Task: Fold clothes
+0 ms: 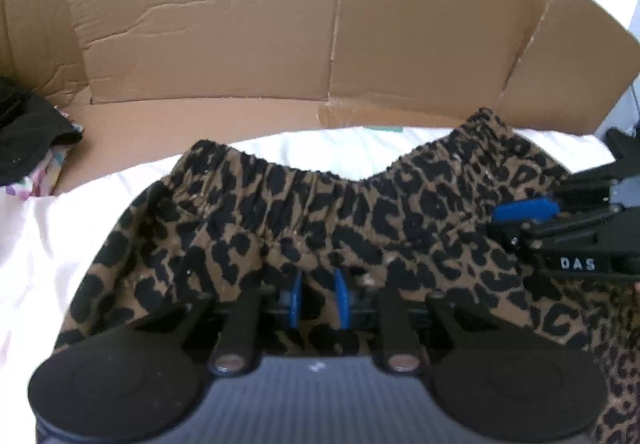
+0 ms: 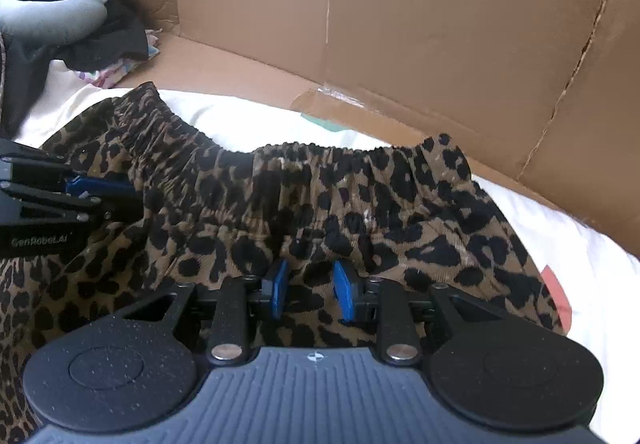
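Showing grey padded item [image 2: 48,11] rightward only.

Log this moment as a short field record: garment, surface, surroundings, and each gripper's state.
garment: leopard-print corduroy garment with gathered elastic waistband, spread out, waistband away from the cameras
surface: white sheet under the garment
surroundings: flattened brown cardboard box standing behind; dark clothes pile at far left
left gripper: blue pads narrowly apart, fabric bunched between them, pinching it
right gripper: blue pads slightly wider, fabric fold between them, grip looks closed on it
fold status: not yet folded
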A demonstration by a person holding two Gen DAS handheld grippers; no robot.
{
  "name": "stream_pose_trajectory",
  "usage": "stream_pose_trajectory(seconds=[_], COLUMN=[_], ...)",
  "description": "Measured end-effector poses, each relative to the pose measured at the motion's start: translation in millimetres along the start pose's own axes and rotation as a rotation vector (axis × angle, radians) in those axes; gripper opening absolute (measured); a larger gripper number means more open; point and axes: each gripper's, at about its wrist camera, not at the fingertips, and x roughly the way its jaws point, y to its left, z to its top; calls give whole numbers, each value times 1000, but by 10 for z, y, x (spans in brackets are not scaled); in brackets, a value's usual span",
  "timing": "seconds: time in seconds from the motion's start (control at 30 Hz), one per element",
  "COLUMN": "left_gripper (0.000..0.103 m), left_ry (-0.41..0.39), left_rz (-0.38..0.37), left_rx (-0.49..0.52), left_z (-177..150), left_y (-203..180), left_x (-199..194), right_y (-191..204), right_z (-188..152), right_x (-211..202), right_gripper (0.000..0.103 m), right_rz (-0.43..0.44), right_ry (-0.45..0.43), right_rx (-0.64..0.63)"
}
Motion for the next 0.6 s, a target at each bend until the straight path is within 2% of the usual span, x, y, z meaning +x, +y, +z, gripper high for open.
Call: stream_pose_trajectory(seconds=[0.1, 0.23, 0.3, 0.4, 0.47, 0.53, 0.6], left_gripper=[20, 21, 41, 48, 49, 49, 52], left_ry=[-54, -98, -108, -128, -117, -106, -98], left_rz=[-23, -7, 34, 114, 128, 140, 149], left_rx=[-7, -41, -40, -53, -75, -94, -134], left_z=[34, 180, 277, 340, 332, 312, 275], left_y=[110, 310, 396, 524, 609, 685, 768], left_x=[-179, -313, -329, -297, -231, -165, -113], right_y=[-87, -260, -344, -469, -565, -638, -701], right_z=[58, 139, 173, 194, 181, 154, 128], right_x=[-127, -306, -328, -303, -266, -226, -173], right_gripper=[32, 34, 35, 36, 48, 54, 55], right_rz=[13, 40, 28, -10, -28, -60, -85], right_ry=[-44, -117, -125, -127, -127, -134, -133], right_rx=[6, 16, 17, 26, 50, 58, 62])
